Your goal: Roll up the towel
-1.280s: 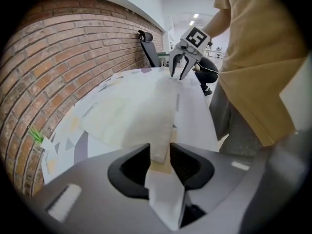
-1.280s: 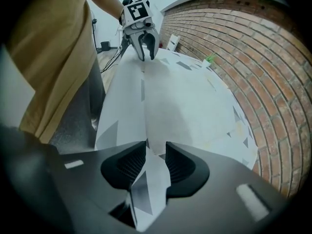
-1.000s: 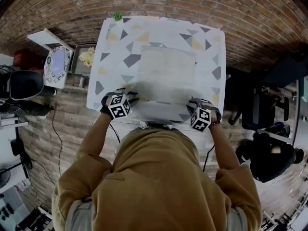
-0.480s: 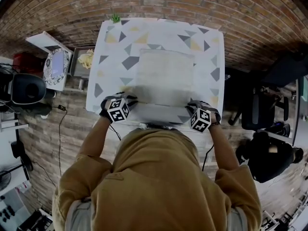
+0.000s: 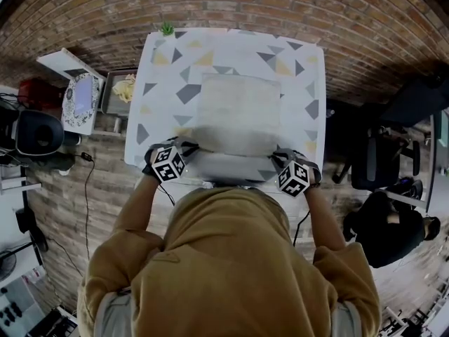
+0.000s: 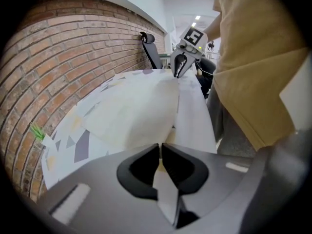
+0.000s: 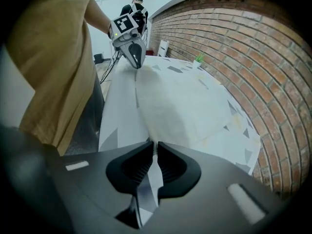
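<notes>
Left gripper (image 6: 160,147): we see its 2 fingers clamped on the towel's near-left corner. They have just been closing, and a thin fold of cloth runs up between them.
Right gripper (image 7: 156,145): we see the same here, 2 fingers pinched on the near-right corner. They too have just been closing, with cloth between the pads.
Towel (image 5: 238,111): it lies spread flat ahead of both sets of fingertips, reaching away towards the brick wall. Its near edge runs from one pair of fingers to the other.
Table (image 5: 160,83): its patterned cloth shows on the outer side of each gripper and beyond the towel's far edge.
Done: we judge only the first step complete, with both near corners gripped.
Not yet done: we see no turn of roll anywhere; the cloth ahead of the fingers is 1 flat sheet.
Left to do: by our reckoning all the rolling, carrying the near edge over and away from the fingers until the far edge is wound in.
Progress: we place it at the very start.
</notes>
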The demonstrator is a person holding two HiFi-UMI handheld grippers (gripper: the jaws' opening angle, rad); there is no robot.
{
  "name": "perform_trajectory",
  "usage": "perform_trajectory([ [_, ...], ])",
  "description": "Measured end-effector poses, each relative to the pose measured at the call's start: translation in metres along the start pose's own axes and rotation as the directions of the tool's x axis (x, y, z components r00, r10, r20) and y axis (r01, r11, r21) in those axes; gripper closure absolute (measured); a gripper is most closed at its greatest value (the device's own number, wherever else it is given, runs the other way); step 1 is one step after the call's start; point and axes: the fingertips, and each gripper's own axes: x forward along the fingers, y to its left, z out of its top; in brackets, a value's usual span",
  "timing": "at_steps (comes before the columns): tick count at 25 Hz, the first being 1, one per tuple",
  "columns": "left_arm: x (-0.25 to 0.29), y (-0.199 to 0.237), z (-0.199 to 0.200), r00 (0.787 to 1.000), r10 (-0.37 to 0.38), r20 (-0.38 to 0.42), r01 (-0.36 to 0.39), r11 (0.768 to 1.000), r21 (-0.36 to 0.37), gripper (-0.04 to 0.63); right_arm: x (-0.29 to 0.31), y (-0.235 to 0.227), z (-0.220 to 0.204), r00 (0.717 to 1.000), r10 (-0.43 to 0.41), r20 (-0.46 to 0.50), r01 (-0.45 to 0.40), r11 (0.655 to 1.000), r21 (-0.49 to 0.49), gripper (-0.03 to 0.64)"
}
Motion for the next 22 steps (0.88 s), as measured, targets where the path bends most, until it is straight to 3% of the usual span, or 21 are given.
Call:
perform_trajectory([
  [6,-0.018,0.025,0.016,0.996,0.044,0.072,-0.038,0.996,-0.079,0.514,-0.012,-0.018,0.010,0.999,-0.005,0.049,0.002,0.997,0.071,0.583],
  [11,-0.024,0.055,0.026,0.986,0.080,0.146,-0.048,0.976,-0.211,0.514,-0.012,-0.040,0.013,0.996,0.028,0.090,-0.046,0.977,0.207,0.583],
  [14,-0.016,0.067,0.025,0.987,0.077,0.140,-0.040,0.968,-0.249,0.514,-0.010,-0.059,0.020,0.993,0.040,0.108,-0.067,0.966,0.251,0.583],
  [22,-0.002,0.083,0.020,0.993,0.048,0.107,-0.013,0.951,-0.309,0.514,0.009,-0.085,0.019,0.992,0.117,0.044,-0.125,0.955,0.270,0.581],
])
